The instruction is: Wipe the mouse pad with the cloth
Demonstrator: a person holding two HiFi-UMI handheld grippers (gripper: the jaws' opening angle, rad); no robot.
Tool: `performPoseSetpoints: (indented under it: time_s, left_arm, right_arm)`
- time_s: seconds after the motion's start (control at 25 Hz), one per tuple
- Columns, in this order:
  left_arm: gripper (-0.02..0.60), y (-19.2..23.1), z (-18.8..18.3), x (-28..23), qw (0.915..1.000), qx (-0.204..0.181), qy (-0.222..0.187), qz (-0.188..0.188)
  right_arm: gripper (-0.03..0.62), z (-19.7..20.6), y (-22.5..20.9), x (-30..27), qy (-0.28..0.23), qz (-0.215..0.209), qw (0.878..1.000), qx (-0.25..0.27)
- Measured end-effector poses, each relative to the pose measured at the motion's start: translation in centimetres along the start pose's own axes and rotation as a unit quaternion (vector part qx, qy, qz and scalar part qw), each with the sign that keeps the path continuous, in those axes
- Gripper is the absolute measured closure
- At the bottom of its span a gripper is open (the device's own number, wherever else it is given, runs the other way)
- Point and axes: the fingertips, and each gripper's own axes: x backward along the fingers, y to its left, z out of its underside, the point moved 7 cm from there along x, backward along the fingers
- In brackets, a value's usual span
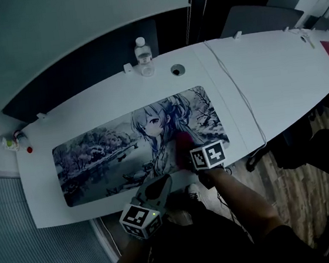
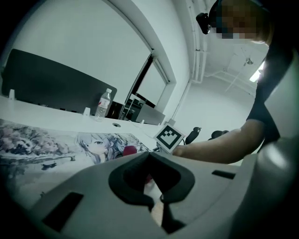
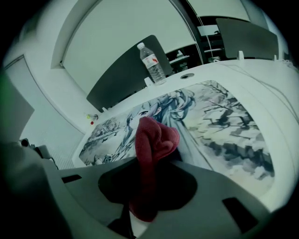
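1. Head view: the mouse pad [image 1: 97,159] lies flat on the white table [image 1: 276,80], one long edge toward you. Your right gripper [image 1: 189,153] is over the pad's near right part, with the dark red cloth [image 1: 182,142] bunched ahead of it. Your left gripper [image 1: 159,184] hangs at the table's near edge, off the pad. A water bottle [image 1: 143,56] stands beyond the pad's far edge.
2. Left gripper view: the left gripper [image 2: 156,203] has its jaws closed together with nothing between them. The cloth [image 2: 129,150] shows beyond as a small red lump over the pad [image 2: 46,140].
3. Right gripper view: the right gripper [image 3: 138,210] is clamped on the cloth [image 3: 152,137]. The loose end juts forward above the pad [image 3: 219,121]. You cannot tell whether it touches the pad.
4. Progress, as a judgement: the cloth is in your grip and at the pad. No wiped track shows, so count the whole surface, and above all the long left stretch, as left to do.
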Motion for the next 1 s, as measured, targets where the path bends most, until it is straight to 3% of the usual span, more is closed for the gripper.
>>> performPoseSetpoints:
  time_s: [0.36, 1.0]
  left_arm:
    - [0.575, -3.5, -0.3, -5.4, 0.9998, -0.007, -0.003, 0.017]
    - [0.575, -5.2, -0.4, -6.7, 0.9999, -0.015, 0.002, -0.001]
  right_arm:
    - [0.487, 0.2, -5.9, 4.2, -0.004, 0.004, 1.000, -0.026]
    - [0.487, 0.1, -7.0, 4.4, -0.006, -0.019, 1.000, -0.006]
